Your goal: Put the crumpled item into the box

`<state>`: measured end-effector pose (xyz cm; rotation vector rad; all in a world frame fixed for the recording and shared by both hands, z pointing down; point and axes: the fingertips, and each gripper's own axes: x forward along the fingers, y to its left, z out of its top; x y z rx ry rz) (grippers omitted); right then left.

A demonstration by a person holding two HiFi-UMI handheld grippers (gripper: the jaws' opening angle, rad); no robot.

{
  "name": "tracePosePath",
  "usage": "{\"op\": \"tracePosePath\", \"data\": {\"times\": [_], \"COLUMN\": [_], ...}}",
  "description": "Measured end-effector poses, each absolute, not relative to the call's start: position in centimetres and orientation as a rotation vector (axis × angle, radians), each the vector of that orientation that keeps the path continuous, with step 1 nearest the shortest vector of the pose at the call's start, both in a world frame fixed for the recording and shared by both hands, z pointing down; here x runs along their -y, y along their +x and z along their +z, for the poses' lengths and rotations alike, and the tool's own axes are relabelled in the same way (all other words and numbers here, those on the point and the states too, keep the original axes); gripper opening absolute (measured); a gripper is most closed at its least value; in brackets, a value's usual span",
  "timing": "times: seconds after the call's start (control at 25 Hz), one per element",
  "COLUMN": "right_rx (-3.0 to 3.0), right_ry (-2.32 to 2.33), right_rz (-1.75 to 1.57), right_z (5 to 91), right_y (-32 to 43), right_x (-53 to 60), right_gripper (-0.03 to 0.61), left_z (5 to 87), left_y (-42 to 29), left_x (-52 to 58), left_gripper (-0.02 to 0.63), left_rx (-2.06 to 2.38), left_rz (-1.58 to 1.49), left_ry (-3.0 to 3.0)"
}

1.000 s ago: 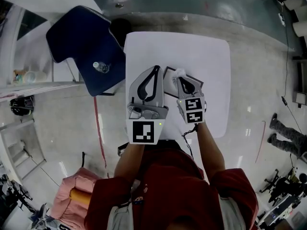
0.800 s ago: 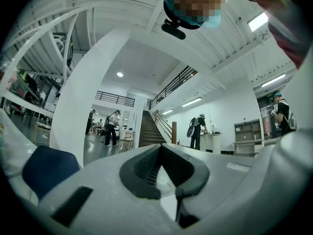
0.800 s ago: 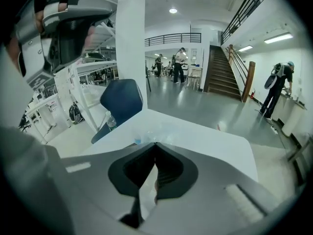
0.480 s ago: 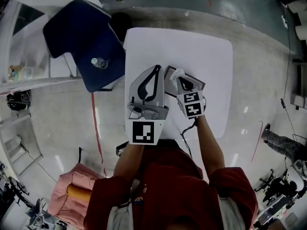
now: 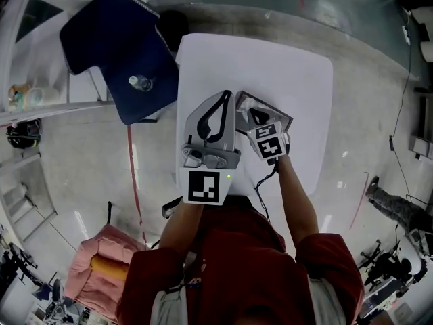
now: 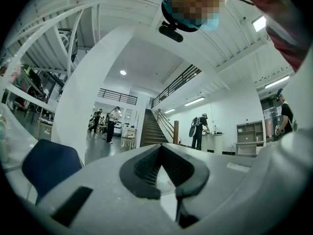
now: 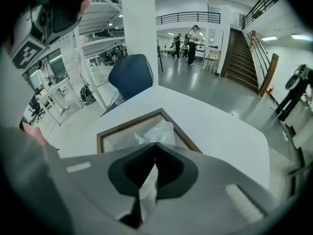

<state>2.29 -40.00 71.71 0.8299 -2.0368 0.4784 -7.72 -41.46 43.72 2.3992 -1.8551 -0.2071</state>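
1 white crumpled item (image 7: 159,130) is pinched in the right gripper (image 7: 155,146). Its jaws are pressed together on the item, and a puffy end pokes out past the jaw tips. The item's long way runs straight ahead, the same way the jaws point.

The box (image 7: 127,124) is the thing that matters for the next move. It sits just ahead of and below the right jaws, so the puffy end hangs over the open box. I cannot tell if the item touches the inside of the box. I think the job is close to done: the jaws only need to open, maybe after a small dip down.

The left gripper (image 6: 160,147) has its jaws shut with nothing between them. In the head view it hangs just beside the box, but the right gripper is the 1 over it.

The table (image 7: 220,126) is white, flat and bare around the box. A blue chair (image 7: 131,75) stands past the far edge of the table, ahead and to the left of the right jaws. The room is big, with a shiny grey floor, stairs (image 7: 244,58) far ahead on the right, and a few people well away.
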Motion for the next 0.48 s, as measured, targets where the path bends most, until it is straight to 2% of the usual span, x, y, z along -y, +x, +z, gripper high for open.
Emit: {"op": "tracePosePath", "data": {"times": [0.48], "right_rx": [1.954], "right_ry": [0.723], "right_rz": [0.504], "right_z": [74.8], "right_y": [2.3], "right_x": [39.6], "right_gripper": [0.003], "left_z": [44.4], "left_y": [-8.3], "left_x": [41.9], "left_gripper": [0.002], "left_rx": [1.856], "left_rz": [-0.206], "left_ry": [2.377]}}
